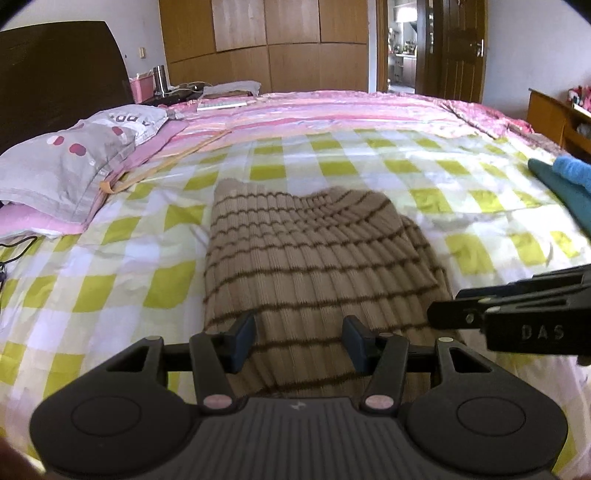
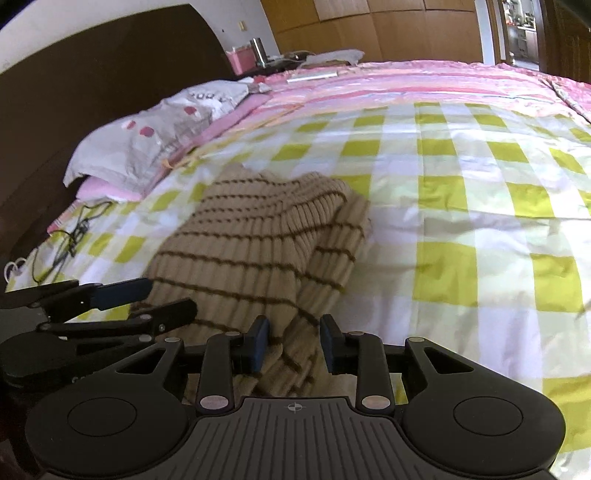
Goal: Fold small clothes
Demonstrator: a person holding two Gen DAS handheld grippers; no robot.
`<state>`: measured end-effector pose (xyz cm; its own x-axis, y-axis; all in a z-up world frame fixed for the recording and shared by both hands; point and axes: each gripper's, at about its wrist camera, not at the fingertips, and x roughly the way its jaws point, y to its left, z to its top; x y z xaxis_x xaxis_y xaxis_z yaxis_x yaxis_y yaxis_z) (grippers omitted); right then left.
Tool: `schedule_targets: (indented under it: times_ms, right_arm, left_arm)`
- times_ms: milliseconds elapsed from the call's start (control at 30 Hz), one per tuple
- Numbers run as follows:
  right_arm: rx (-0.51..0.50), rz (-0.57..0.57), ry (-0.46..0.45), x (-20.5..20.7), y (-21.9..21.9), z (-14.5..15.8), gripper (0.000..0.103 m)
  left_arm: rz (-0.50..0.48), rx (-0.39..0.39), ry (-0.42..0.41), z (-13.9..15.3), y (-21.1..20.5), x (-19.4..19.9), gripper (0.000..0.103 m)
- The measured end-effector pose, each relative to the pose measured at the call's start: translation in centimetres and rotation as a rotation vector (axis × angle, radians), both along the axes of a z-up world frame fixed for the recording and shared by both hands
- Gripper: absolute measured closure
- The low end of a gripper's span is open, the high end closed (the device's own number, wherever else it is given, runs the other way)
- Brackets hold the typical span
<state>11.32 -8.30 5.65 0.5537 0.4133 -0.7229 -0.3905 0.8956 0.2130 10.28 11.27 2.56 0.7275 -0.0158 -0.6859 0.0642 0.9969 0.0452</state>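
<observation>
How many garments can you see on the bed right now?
2: a tan ribbed knit with brown stripes lies mid-bed by both grippers; a teal garment sits at the right edge, partly cut off, so others may be hidden.

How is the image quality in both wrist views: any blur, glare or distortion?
Left wrist view: strong fisheye bending of the wardrobe, dark corner vignetting, glare on the checked sheet, striped knit garment slightly soft. Right wrist view: same curvature on the headboard, bright washed-out sheet patches, garment stripes mildly blurred.

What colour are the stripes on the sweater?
Dark brown, thin stripes on the tan ribbed sweater; clearest in the left wrist view.
</observation>
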Motion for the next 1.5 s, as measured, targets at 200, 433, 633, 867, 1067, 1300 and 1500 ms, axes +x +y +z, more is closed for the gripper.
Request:
schedule_targets:
  times_ms: [200, 433, 633, 867, 1067, 1300, 1500]
  right_arm:
    - [0.003, -0.009, -0.016, -1.0, -0.5, 1.0, 0.074]
    - [-0.003, 0.007, -0.054, -2.9, -0.8, 2.1, 0.072]
    - [0.025, -0.003, -0.048, -4.2, -1.4, 2.5, 0.071]
    - [0.007, -0.013, -0.067, -5.5, -2.0, 2.5, 0.071]
    - [0.016, -0.027, -0.042, -6.0, -2.6, 1.9, 0.07]
    - [0.004, -0.022, -0.036, -7.0, -2.8, 1.4, 0.065]
    - [-0.011, -0.031, -0.025, -7.6, -3.2, 0.7, 0.065]
  left_arm:
    - [0.003, -0.014, 0.002, 0.4, -0.3, -0.8, 0.045]
    - [-0.007, -0.02, -0.001, 1.1, -1.1, -2.0, 0.045]
    - [-0.014, -0.018, 0.0, 1.3, -1.9, -3.0, 0.044]
    - [-0.014, -0.013, -0.005, 1.5, -2.7, -3.8, 0.044]
    - [-0.022, 0.002, -0.003, 1.3, -3.4, -4.6, 0.044]
    - [-0.024, -0.002, 0.017, 0.7, -3.9, -5.5, 0.041]
    - [-0.005, 0.02, 0.003, 0.4, -4.0, -6.6, 0.026]
